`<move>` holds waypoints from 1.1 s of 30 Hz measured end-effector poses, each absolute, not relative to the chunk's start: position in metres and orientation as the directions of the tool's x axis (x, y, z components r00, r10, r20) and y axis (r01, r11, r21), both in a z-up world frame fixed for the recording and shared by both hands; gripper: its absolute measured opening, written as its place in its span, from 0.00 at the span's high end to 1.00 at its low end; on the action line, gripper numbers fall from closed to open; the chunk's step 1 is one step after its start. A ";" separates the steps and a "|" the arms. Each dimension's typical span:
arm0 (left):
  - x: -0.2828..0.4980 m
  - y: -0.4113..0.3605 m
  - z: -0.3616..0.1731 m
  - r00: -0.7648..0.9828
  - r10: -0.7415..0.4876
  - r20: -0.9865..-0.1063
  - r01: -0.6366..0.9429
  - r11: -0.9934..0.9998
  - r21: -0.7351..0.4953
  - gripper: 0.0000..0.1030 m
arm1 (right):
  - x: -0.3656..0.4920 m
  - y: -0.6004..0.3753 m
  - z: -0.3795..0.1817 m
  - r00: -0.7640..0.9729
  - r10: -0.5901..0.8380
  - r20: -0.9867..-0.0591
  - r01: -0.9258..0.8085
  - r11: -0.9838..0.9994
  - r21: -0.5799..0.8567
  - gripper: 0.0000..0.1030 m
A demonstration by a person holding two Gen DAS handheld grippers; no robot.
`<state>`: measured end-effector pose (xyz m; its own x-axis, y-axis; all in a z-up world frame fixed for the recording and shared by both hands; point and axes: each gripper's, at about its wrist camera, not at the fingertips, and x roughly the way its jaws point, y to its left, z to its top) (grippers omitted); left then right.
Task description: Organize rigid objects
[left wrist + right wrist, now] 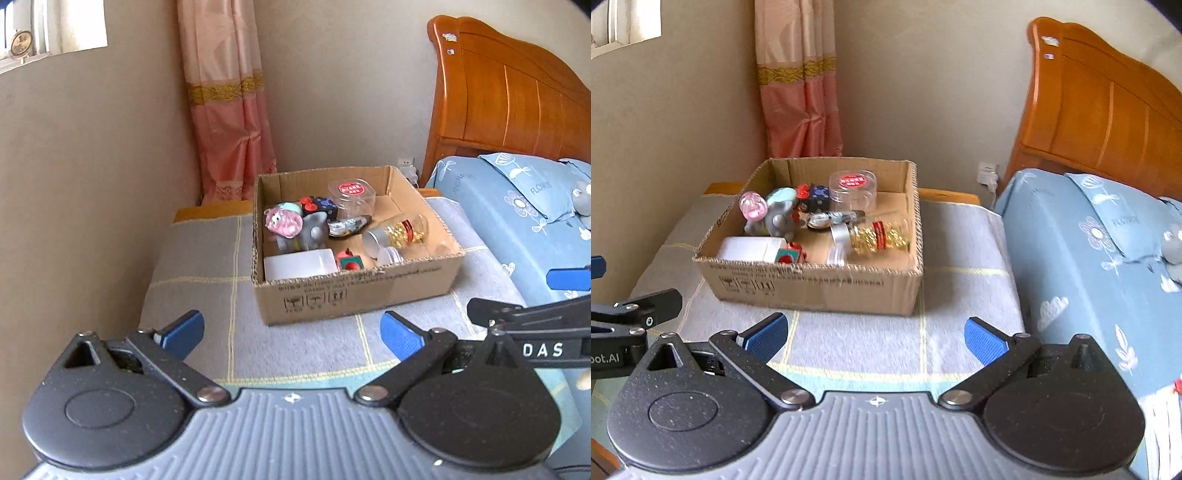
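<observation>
An open cardboard box (pixel 354 291) (pixel 820 286) sits on a grey checked cloth. Inside lie a pink and grey toy figure (pixel 282 221) (pixel 753 205), a clear tub with a red label (pixel 351 197) (pixel 853 188), a jar of gold pieces (pixel 404 230) (pixel 881 236), a white container (pixel 299 264) (pixel 750 249), a dark dice-like cube (pixel 319 206) (pixel 816 195) and a small red and green piece (pixel 349 263) (pixel 788 254). My left gripper (pixel 291 332) hangs open short of the box, holding nothing. Beside it, my right gripper (pixel 875 334) is open and empty too.
A bed with a blue flowered cover (pixel 517 221) (pixel 1089 258) and wooden headboard (pixel 509 92) (pixel 1108 110) stands to the right. A pink curtain (pixel 229 110) (pixel 798 85) hangs behind the box, with a beige wall on the left. A wall socket (pixel 988 173) sits by the bed.
</observation>
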<state>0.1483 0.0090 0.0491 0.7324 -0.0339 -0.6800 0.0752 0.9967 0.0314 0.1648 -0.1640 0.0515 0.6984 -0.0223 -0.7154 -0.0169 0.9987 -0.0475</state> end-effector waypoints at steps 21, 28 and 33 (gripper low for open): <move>0.133 -0.001 0.059 0.747 0.012 -0.664 0.043 0.997 0.067 0.02 | 0.144 -0.167 0.064 0.734 -0.015 -0.680 -0.001 1.000 -0.023 0.00; 0.133 -0.001 0.060 0.747 0.012 -0.665 0.043 0.997 0.067 0.02 | 0.143 -0.169 0.064 0.737 -0.014 -0.676 0.000 1.000 -0.021 0.00; 0.134 0.000 0.060 0.745 0.013 -0.667 0.039 0.997 0.064 0.02 | 0.143 -0.169 0.066 0.741 -0.016 -0.671 0.002 1.000 -0.022 0.00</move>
